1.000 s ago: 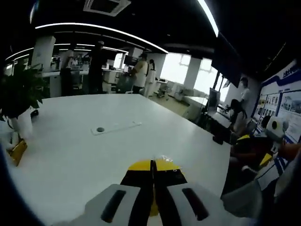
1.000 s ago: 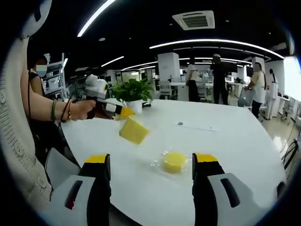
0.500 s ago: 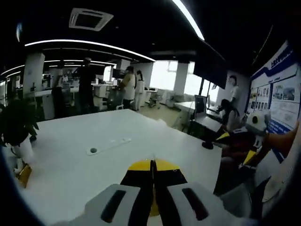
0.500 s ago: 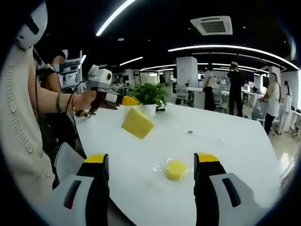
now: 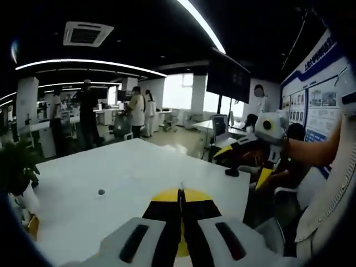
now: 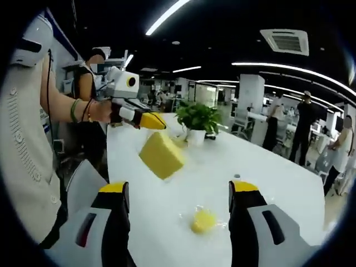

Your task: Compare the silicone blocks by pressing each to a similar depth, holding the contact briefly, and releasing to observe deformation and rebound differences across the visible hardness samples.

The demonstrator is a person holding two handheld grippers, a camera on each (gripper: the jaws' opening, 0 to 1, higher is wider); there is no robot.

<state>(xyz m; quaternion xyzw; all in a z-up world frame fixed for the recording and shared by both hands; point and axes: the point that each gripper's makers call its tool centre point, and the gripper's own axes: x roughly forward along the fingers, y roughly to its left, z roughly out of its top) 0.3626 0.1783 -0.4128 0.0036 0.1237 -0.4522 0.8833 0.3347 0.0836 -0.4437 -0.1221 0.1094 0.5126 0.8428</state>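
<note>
White table (image 6: 278, 183) in open office; my left gripper (image 6: 151, 120) closed, dangling yellow block (image 6: 161, 154) by corner, looks light, squashy; round yellow block (image 6: 203, 221) on table between my right gripper (image 6: 181, 192) jaws, apart; press flat top

Light: ceiling light strips (image 5: 201, 25) are glowing against a dark ceiling | windows (image 5: 178, 92) are blowing out white | glare: worktop (image 6: 267, 172) is reflecting brightly | quality: fisheye is bending edges; both views are looking soft, slightly blurred.
</note>
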